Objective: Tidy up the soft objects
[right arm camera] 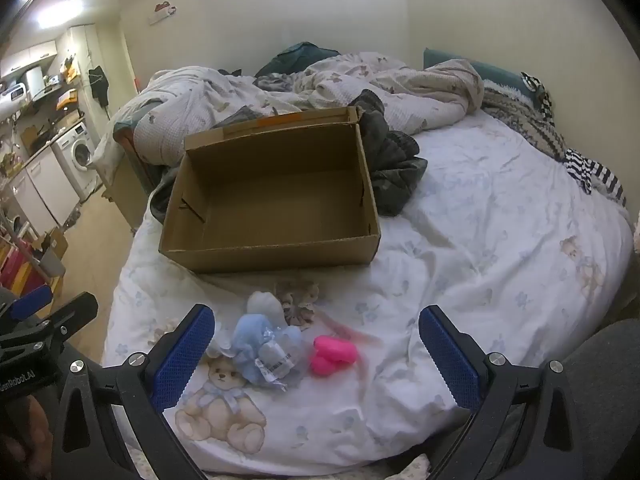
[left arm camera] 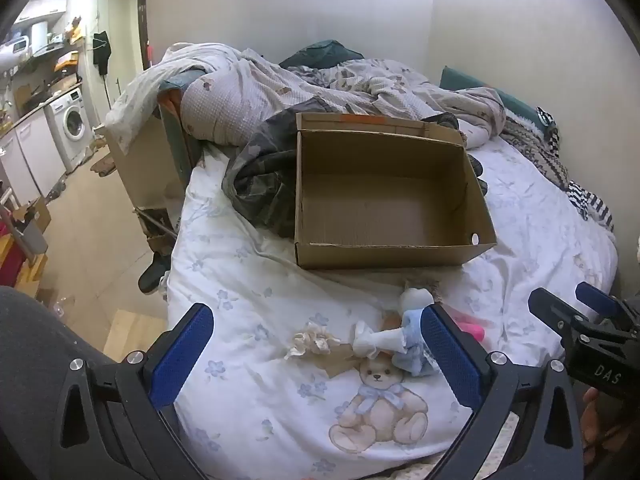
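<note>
Blue-padded fingers of the left gripper (left arm camera: 316,354) frame the bottom of the left wrist view, spread to full width w/ nothing between the pads. Just beyond them on the bear-print sheet (left arm camera: 248,280) lie a blue-and-white soft doll (left arm camera: 404,340) and a cream fabric scrap (left arm camera: 314,342) — the scrap shows in this view only. An open cardboard box (left arm camera: 384,196), empty, sits further back on the bed, a camouflage garment (left arm camera: 260,184) at its left side. The right gripper (left arm camera: 576,308) enters at the right edge.

Right wrist view: right gripper (right arm camera: 316,354) likewise fully open, holding nothing. Between its fingers — same doll (right arm camera: 264,346), plus a pink soft toy (right arm camera: 334,354) seen whole here but largely hidden behind a finger in the left view. A beige scrunchie (right arm camera: 298,300) lies behind them, near the box (right arm camera: 272,200) front. The left gripper (right arm camera: 40,312) shows at the left edge.
</note>
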`<state>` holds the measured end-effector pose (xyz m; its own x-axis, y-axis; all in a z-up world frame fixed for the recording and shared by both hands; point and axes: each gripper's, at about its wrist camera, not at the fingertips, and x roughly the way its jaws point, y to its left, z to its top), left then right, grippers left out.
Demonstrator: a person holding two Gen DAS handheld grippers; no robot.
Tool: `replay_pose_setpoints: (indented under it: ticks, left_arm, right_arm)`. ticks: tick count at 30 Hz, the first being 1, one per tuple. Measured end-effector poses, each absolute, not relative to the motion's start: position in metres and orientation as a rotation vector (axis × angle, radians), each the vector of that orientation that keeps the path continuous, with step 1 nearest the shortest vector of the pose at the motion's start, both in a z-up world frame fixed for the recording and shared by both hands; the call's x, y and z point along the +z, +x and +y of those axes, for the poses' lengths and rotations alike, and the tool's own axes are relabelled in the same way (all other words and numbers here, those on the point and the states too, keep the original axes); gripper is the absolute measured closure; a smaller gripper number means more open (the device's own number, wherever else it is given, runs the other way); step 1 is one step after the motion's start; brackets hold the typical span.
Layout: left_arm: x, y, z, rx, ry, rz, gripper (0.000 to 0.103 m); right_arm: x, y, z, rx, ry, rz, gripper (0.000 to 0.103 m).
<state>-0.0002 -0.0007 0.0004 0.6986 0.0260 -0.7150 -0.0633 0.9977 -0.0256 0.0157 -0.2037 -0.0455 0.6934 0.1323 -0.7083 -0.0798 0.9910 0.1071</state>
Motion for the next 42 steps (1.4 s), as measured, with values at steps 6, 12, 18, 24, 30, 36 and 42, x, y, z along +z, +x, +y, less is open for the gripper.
replay_pose_setpoints:
  ticks: [6,12,18,24,30,36,42]
  left_arm:
    - [0.0022,0.0000,0.0037,0.055,-0.068,0.797,0.000]
    - [0.0021,0.0023,0.0024,0.054,-0.070,0.798,0.000]
    - [0.0015,0.0005,0.0051,0.051,-0.073,0.798,0.000]
    - [0.0005,0.0014,0.0049,0.053,-0.073,0.797,0.000]
    - [0.0004,0.0023,0.0055,0.053,-0.073,0.797,0.000]
    - [0.0005,0.0023,0.0059,0.052,-0.075,0.797,0.000]
    - [0.0005,0.0021,0.0057,0.053,-0.075,0.796,0.000]
  right_arm:
    - [-0.0460,0.0157,-0.2023,0.118,0.063,0.793,0.000]
    - [-0.0465,0.0165,-0.2000,0.112,0.059,0.801,0.000]
    - [-0.0458,0.0157,-0.2013,0.112,0.058,0.799,0.000]
    - [-0.0457,0.0156,-0.2014,0.111,0.056,0.800,0.000]
    - [-0.0458,0.0158,-0.2015,0.110,0.055,0.801,0.000]
    - [-0.0458,0.0159,-0.2017,0.111,0.055,0.801,0.000]
    - [-0.0458,0.0160,-0.2018,0.111,0.054,0.800,0.000]
